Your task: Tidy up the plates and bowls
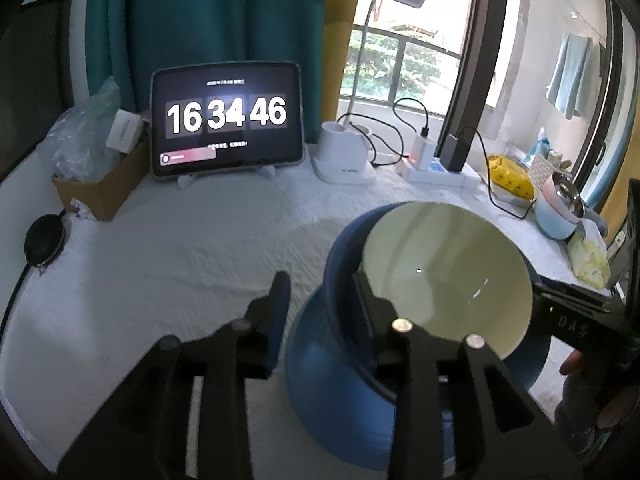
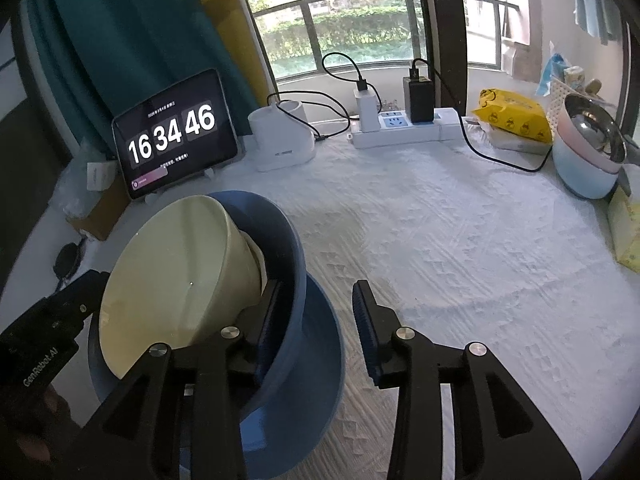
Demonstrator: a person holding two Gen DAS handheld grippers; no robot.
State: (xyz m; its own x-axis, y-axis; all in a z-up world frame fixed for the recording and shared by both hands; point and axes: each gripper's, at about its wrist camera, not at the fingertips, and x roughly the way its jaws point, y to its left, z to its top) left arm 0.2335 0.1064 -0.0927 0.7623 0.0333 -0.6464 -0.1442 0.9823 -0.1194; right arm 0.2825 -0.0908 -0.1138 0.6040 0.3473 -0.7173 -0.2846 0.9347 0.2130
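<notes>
Jaws of the left gripper [image 1: 320,312] stood apart, one finger inside the blue bowl [image 1: 344,264] and one outside its wall, with a gap showing at the outer pad. Jaws of the right gripper [image 2: 316,320] were likewise spread, the left finger inside the same bowl's opposite rim, the right finger clear over the white cloth-covered surface [image 2: 460,248]. A cream bowl [image 2: 176,272] lay tilted on its side within the blue bowl, which sat on a blue plate [image 2: 320,368]. Whether either inner pad touched the wall could not be told. Farther back stood a tablet clock [image 1: 226,120] and a pink-and-blue bowl stack [image 2: 588,152]
</notes>
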